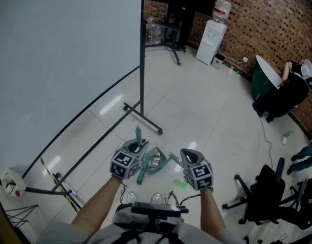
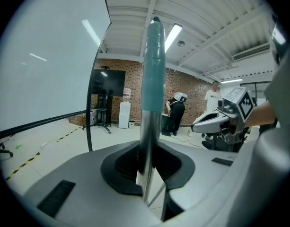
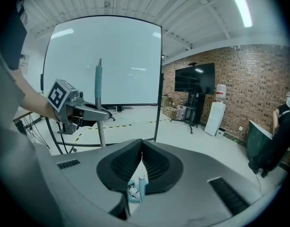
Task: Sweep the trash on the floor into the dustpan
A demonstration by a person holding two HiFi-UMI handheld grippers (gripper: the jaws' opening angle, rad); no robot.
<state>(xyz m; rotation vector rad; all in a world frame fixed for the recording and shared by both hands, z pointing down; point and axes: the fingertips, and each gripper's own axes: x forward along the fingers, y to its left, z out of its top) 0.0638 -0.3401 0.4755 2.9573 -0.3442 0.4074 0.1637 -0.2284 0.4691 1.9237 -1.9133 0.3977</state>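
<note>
My left gripper [image 2: 147, 174] is shut on the broom handle [image 2: 153, 84], a metal shaft with a teal grip that stands upright through the jaws. In the head view the left gripper [image 1: 139, 148] holds that broom handle [image 1: 138, 134] just left of the teal dustpan [image 1: 154, 160], which has trash in it. My right gripper [image 1: 182, 157] is shut on the dustpan handle [image 3: 141, 188], a thin teal strip pinched low between the jaws. A green scrap [image 1: 180, 183] lies on the floor near the right gripper.
A large white screen on a black stand [image 1: 142, 60] rises at the left, its legs [image 1: 145, 120] reaching toward the dustpan. Office chairs [image 1: 262, 194] crowd the right. A water dispenser [image 1: 211, 39] and a person in black [image 1: 285, 93] are far back.
</note>
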